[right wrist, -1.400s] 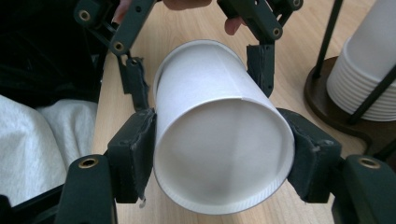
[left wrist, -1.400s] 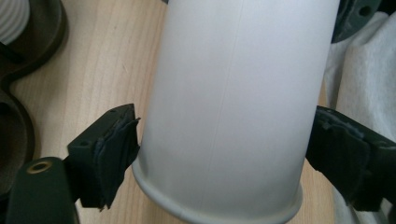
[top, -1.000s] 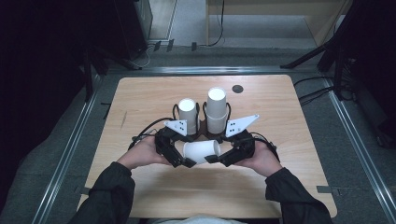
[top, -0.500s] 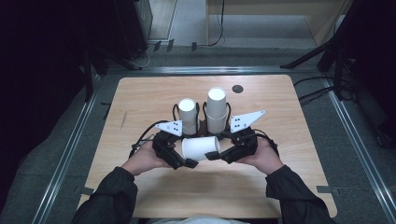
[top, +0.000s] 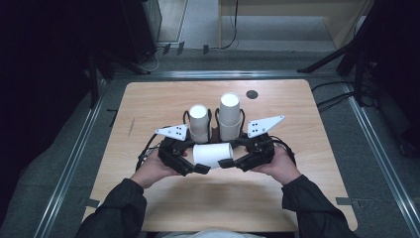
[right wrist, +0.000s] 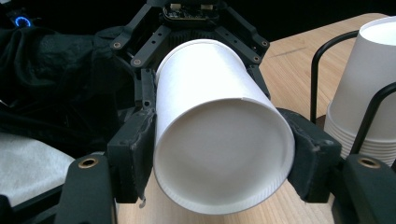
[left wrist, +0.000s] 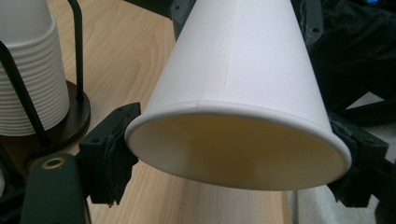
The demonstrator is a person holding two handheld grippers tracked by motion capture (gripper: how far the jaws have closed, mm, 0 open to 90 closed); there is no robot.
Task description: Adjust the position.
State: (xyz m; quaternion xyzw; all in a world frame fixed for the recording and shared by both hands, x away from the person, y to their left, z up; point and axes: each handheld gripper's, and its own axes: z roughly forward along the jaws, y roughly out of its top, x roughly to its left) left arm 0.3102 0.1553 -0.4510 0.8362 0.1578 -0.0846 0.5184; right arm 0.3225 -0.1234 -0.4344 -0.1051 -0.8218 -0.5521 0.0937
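A white paper cup (top: 213, 153) lies on its side in the air above the wooden table (top: 148, 104), held between both grippers. My left gripper (top: 200, 167) has just been closing its jaws on the cup's open mouth. In the left gripper view the pads (left wrist: 109, 149) press the cup's rim (left wrist: 233, 116) into an oval, with the left gripper (left wrist: 233, 149) shut on it. My right gripper (top: 225, 163) is shut on the closed bottom end. The right gripper view shows the right gripper (right wrist: 224, 154) clasping the cup (right wrist: 219, 140) on both sides.
Two stacks of upturned white cups (top: 199, 121) (top: 230, 115) stand in black wire holders just behind the grippers. One stack (left wrist: 23, 70) shows in the left gripper view, another stack (right wrist: 369, 93) in the right gripper view. A small dark disc (top: 252, 94) sits near the table's far edge.
The left gripper's jaws have come in against the cup's open end. The cup, slightly tilted before, now lies level between the two grippers. Both hands have hardly shifted.
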